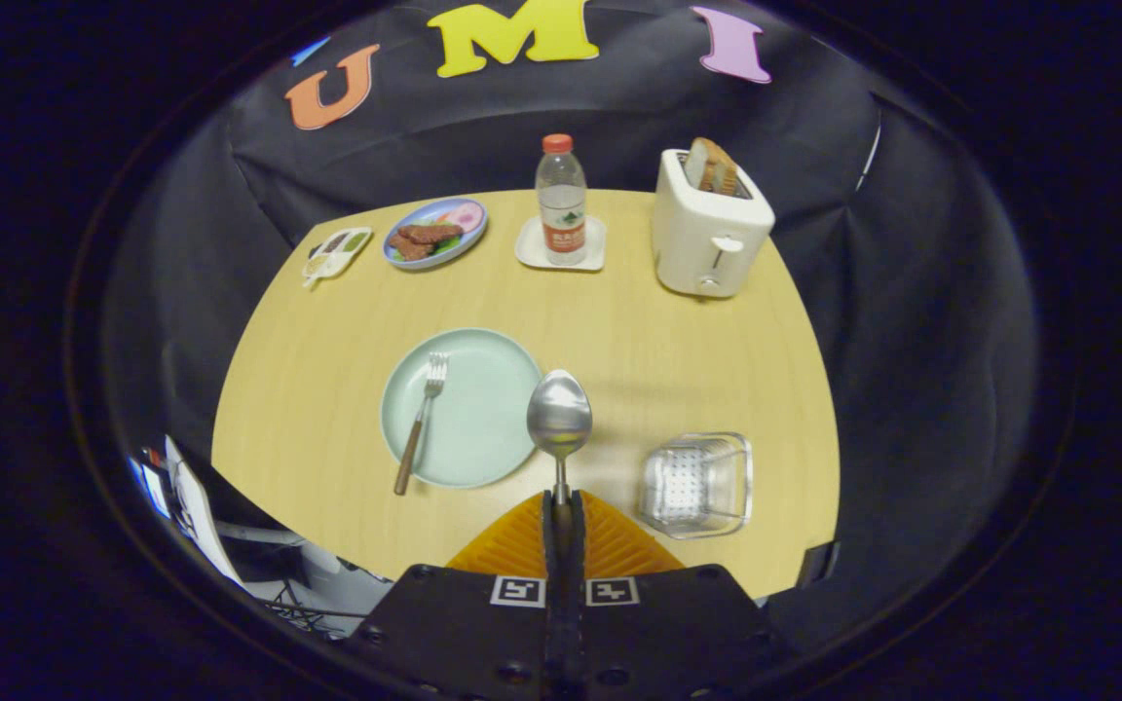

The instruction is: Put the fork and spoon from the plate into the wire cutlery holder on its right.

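**Tool clamped on spoon handle**

Tool point(562, 506) grips the spoon point(559, 417) by its handle, bowl raised beyond the fingers. Fork point(422, 419) lies on the plate point(483, 428); holder point(697, 484) stands right. Judged rigid, light, slippery; hold mid-handle.

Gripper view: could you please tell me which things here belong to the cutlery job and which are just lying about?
Part of the job:
spoon, held in the shut claw, bowl upward
fork, lying on the green plate
wire holder, right of the plate

Lying about:
toaster with bread
water bottle on a white coaster
plate of food
small snack tray
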`<action>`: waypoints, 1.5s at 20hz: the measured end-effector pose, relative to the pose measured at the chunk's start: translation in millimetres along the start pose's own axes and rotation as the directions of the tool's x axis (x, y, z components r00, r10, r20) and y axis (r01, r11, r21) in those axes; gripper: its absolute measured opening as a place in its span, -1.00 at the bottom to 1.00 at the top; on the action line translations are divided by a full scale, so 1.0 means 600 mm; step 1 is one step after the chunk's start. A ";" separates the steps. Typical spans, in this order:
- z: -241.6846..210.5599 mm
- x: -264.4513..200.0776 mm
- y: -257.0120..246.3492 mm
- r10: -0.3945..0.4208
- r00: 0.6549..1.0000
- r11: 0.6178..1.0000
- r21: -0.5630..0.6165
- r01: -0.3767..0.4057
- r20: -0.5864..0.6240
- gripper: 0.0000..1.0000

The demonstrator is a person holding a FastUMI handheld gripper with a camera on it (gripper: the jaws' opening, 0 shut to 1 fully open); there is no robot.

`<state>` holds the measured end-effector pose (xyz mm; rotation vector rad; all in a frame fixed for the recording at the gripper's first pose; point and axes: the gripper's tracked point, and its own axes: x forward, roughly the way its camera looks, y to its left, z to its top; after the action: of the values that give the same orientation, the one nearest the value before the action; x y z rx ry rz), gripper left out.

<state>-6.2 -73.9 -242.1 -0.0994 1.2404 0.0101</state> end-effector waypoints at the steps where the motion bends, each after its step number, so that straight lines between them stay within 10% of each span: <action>1: -0.010 -0.006 -0.026 -0.006 1.000 1.000 0.013 0.006 -0.025 -0.99; 12: -0.083 0.039 -0.135 0.065 0.952 0.987 0.159 -0.018 -0.299 -0.99; 25: -0.041 0.080 -0.145 0.113 0.963 0.961 0.274 -0.044 -0.244 -0.73; 30: 0.015 0.020 -0.131 0.068 0.997 0.988 0.134 -0.072 0.032 0.34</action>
<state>10.8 -151.7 -245.0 0.0614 1.2131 -0.0114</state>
